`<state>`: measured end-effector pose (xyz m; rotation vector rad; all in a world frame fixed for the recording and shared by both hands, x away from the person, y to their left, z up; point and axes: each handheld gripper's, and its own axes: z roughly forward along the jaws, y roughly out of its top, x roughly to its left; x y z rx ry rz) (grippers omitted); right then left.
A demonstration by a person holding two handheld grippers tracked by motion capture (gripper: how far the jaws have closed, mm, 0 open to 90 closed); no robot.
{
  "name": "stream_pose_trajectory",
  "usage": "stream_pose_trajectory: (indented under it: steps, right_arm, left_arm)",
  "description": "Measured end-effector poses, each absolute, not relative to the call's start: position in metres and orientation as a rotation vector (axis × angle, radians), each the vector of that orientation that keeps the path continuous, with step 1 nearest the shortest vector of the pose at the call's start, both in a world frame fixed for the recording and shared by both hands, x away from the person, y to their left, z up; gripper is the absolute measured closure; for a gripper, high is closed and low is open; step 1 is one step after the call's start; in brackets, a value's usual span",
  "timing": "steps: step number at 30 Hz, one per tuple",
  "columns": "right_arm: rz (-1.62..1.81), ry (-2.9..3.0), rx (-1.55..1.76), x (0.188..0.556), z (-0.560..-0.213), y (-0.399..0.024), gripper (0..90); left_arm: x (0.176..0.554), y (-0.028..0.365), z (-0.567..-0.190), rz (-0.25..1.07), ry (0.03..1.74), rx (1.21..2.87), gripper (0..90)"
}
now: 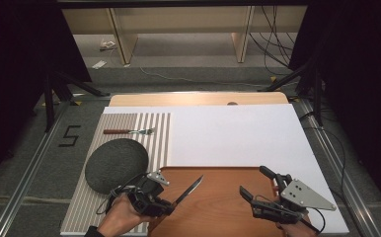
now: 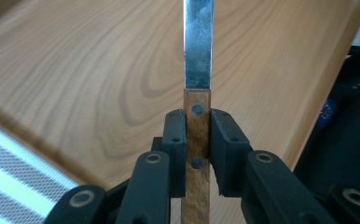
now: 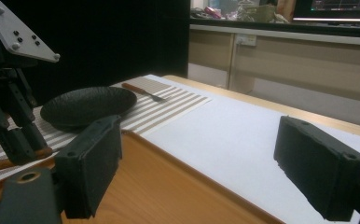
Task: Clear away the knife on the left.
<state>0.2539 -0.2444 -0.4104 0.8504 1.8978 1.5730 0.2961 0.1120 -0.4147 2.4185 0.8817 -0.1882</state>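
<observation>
- A table knife with a brown riveted wooden handle and a steel blade (image 1: 189,190) is held above the wooden tray, its blade pointing up and to the right in the high view, tip toward the tray's far edge.
- The left gripper (image 1: 171,205) has its two black jaws clamped on the knife's handle; in the left gripper view the pads (image 2: 176,140) press on both sides of the handle between its two rivets, with the blade running straight ahead.
- The reddish-brown wooden tray (image 1: 218,207) lies at the table's near edge under the knife, on a white sheet (image 1: 238,133).
- The right gripper (image 1: 258,183) is over the tray's right end, its jaws standing wide apart with nothing between them; the right gripper view shows both black pads (image 3: 92,163) well separated.
- A dark grey round plate (image 1: 115,163) sits just left of the tray on a beige-and-white striped placemat (image 1: 159,133).
- A fork with a brown wooden handle (image 1: 129,131) lies on the placemat beyond the plate, apart from it.
</observation>
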Motion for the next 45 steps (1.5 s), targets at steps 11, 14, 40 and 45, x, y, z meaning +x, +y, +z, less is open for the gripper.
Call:
stream_pose_trajectory:
  steps: [11,14,40,45]
  right_arm:
    - [1.572,1.899,0.851,0.254,-0.410,-0.244,16.3]
    - [1.573,1.899,0.849,0.254,-0.411,-0.244,16.3]
    - [1.574,1.898,0.850,0.254,-0.410,-0.244,16.4]
    - [1.574,1.901,0.848,0.253,-0.410,-0.244,16.4]
  left_arm:
    - [0.295,0.101,-0.423,-0.230,0.907,2.435,76.7]
    - [0.294,0.097,-0.425,-0.238,0.910,2.450,76.7]
    - [0.300,0.076,-0.458,-0.366,0.986,2.545,76.4]
    - [0.300,0.077,-0.458,-0.364,0.996,2.536,76.2]
